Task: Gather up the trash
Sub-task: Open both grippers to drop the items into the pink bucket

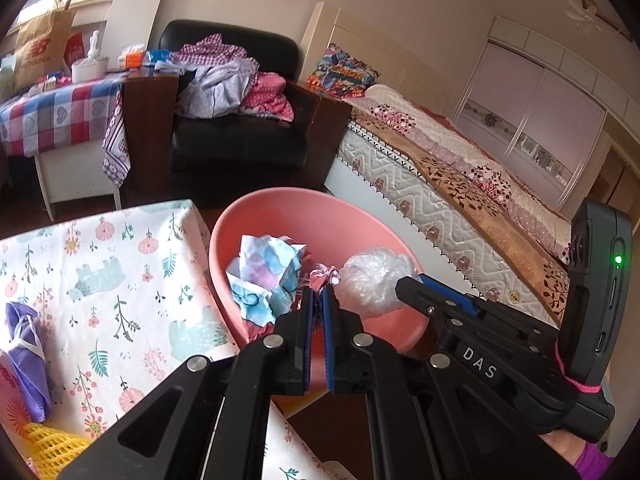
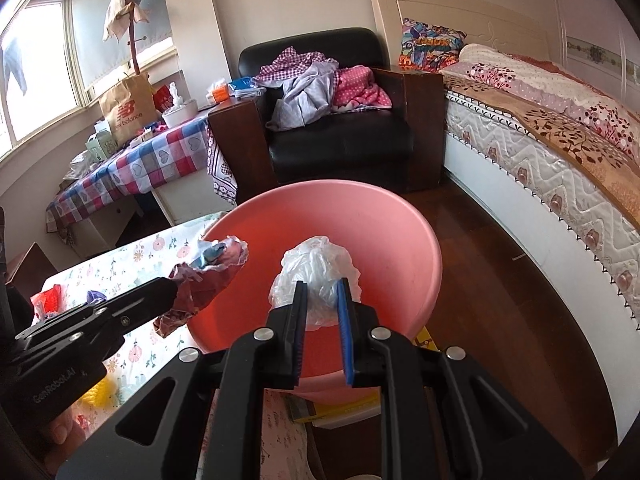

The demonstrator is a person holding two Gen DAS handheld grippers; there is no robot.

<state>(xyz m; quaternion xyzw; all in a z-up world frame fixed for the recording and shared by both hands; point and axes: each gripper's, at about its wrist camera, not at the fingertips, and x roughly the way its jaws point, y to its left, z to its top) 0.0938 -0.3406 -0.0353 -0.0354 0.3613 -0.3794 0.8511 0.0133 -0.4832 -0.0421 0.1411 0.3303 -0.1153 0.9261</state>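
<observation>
A pink plastic basin [image 1: 320,216] [image 2: 380,232] stands beside the floral-cloth table [image 1: 100,264]. My left gripper [image 1: 319,294] is shut on a crumpled blue, white and red wrapper [image 1: 266,276] and holds it over the basin; the wrapper also shows in the right wrist view [image 2: 212,268]. My right gripper [image 2: 323,292] is shut on a crumpled clear plastic bag [image 2: 316,268] over the basin; the bag also shows in the left wrist view [image 1: 372,280], with the right gripper [image 1: 416,282] behind it.
On the floral table lie a purple cloth mask [image 1: 26,344] and a yellow mesh net [image 1: 52,446]. A black armchair [image 2: 340,136] with clothes, a checked-cloth table [image 2: 140,168] and a bed [image 2: 560,152] stand beyond. Dark wood floor [image 2: 500,280] lies right of the basin.
</observation>
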